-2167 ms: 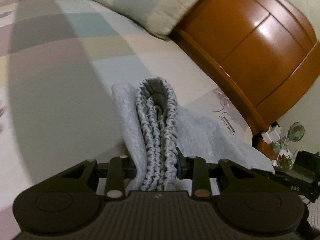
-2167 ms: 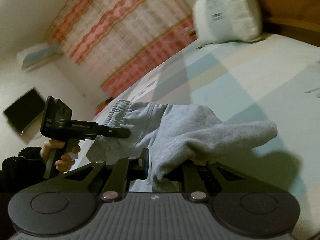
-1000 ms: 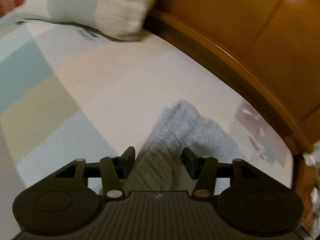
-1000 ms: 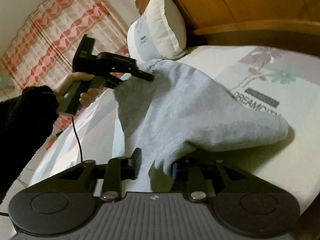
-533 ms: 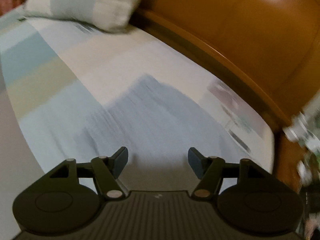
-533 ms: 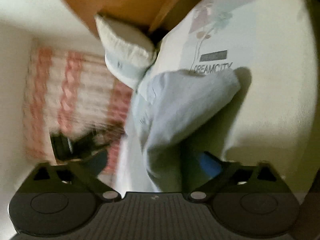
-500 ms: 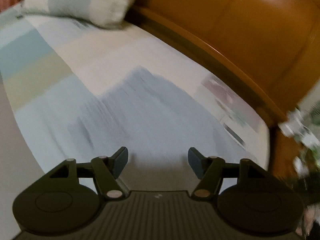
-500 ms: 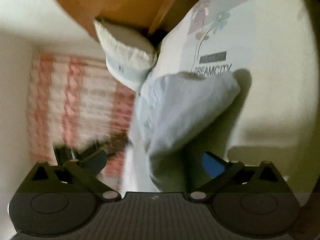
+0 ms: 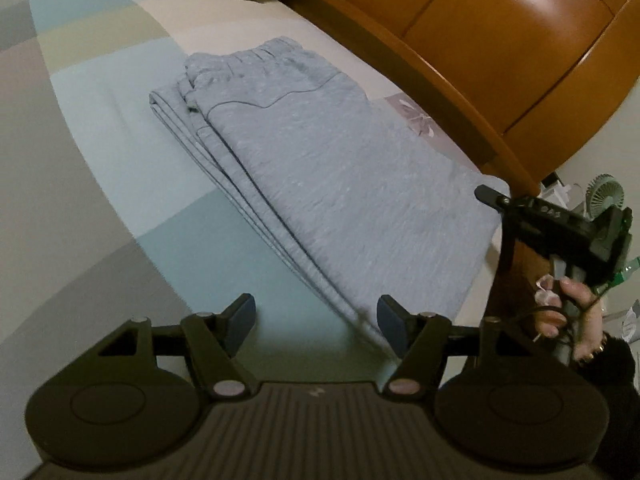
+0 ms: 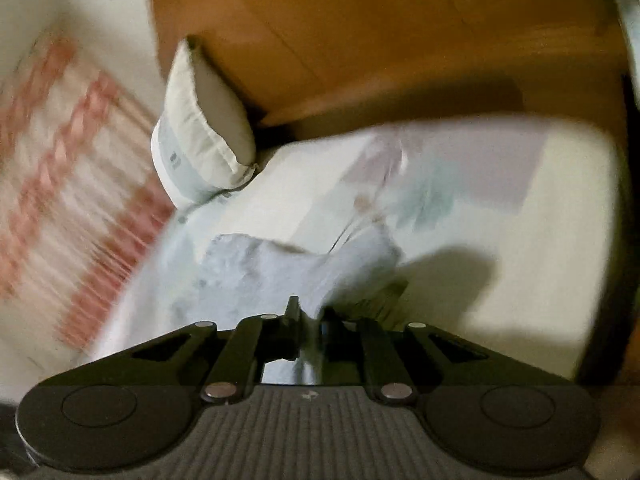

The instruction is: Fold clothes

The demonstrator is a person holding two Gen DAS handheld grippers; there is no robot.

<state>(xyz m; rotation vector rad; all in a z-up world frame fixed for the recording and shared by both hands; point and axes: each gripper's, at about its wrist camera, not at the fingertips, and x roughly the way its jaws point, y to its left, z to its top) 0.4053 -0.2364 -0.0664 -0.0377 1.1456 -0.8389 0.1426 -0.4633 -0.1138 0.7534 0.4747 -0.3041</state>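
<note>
Left wrist view, folded trousers [image 9: 340, 168] on bed [image 9: 100, 140], headboard [image 9: 500, 40] behind, left gripper [image 9: 316, 316] jaws wide, right gripper [image 9: 483, 192] jaws closed

Looked like a home bedroom: bed [image 9: 100, 128] with patchwork sheet, pillow [image 10: 200, 136], wooden headboard [image 9: 500, 32], striped curtain [image 10: 60, 128].

Left gripper [image 9: 316, 322]: matte black body, ribbed centre panel with a small pale mark, a round disc recess on each side, silver pivot screws on the linkage arms, blue pads on the fingertips [image 9: 390, 318]. Right gripper [image 10: 310, 320]: same build, black, ribbed panel, silver screws; at right of the left wrist frame it shows a pistol handle. Hand [image 9: 570, 314]: ring on one finger, dark fuzzy sleeve [image 9: 616, 364], thin dark cable beside it.
</note>
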